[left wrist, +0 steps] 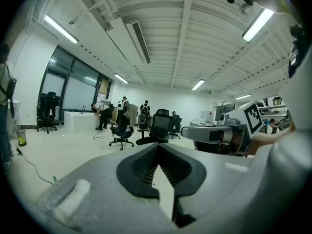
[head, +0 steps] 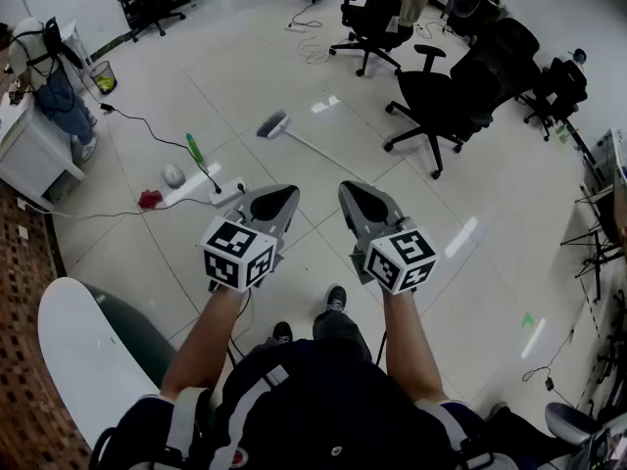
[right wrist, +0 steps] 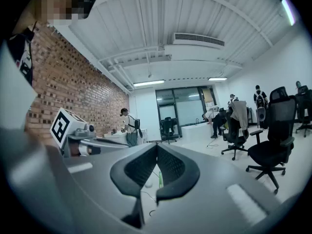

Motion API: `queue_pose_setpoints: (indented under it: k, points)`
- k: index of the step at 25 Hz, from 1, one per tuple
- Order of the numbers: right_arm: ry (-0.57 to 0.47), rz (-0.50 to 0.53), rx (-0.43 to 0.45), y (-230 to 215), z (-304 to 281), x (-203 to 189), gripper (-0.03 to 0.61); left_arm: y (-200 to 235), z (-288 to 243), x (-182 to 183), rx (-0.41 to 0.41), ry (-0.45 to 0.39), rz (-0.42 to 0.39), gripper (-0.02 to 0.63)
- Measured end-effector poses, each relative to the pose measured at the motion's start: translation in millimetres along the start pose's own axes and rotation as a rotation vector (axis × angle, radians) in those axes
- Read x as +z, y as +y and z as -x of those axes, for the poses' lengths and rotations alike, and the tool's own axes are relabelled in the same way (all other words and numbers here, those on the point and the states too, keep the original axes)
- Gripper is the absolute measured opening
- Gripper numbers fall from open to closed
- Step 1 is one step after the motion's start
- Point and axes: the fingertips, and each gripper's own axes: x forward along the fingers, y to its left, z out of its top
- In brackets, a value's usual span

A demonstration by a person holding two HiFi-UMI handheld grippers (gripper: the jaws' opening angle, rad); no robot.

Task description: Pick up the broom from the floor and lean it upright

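The broom (head: 277, 125) lies flat on the pale tiled floor ahead of me, its grey head to the left and its thin handle (head: 328, 152) running down-right toward my grippers. My left gripper (head: 284, 196) and right gripper (head: 355, 192) are held side by side, roughly level, well above the floor and short of the broom. Both are shut with nothing between the jaws. In the left gripper view the closed tips (left wrist: 157, 147) point at the far office chairs. The right gripper view shows its tips (right wrist: 157, 147) meeting too. The broom appears in neither gripper view.
A white power strip (head: 211, 192) with a black cable, a green stick (head: 195, 148), a white ball (head: 173, 174) and a red scrap (head: 149, 200) lie left of the broom. Black office chairs (head: 436, 101) stand to the right. A white tabletop (head: 83, 360) is at my near left.
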Motion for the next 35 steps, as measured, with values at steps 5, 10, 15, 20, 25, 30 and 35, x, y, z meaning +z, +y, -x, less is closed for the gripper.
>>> queue_pose_setpoints:
  k: [5, 10, 15, 20, 25, 30, 35]
  points:
    - [0.007, -0.008, -0.015, -49, 0, -2, 0.005, 1, -45, 1, 0.001, 0.012, 0.0, 0.0]
    - [0.033, 0.039, -0.034, -101, 0, -2, 0.005, 4, -96, 4, 0.011, 0.026, -0.007, 0.0]
    - [0.047, 0.087, -0.035, -155, -3, 4, 0.005, 3, -145, 8, 0.018, 0.042, -0.012, 0.0]
    - [0.05, 0.081, -0.023, -201, -9, 10, 0.005, 3, -187, 23, 0.024, 0.042, -0.027, 0.0]
    - [0.053, 0.059, -0.049, -235, -20, 13, 0.005, 6, -223, 29, -0.013, 0.073, -0.044, 0.0]
    - [0.066, 0.051, -0.104, -251, -43, 8, 0.005, 30, -247, 29, -0.067, 0.078, -0.051, 0.0]
    - [0.081, 0.036, -0.224, -273, -70, 4, 0.005, 65, -278, 23, -0.172, 0.093, -0.057, 0.002]
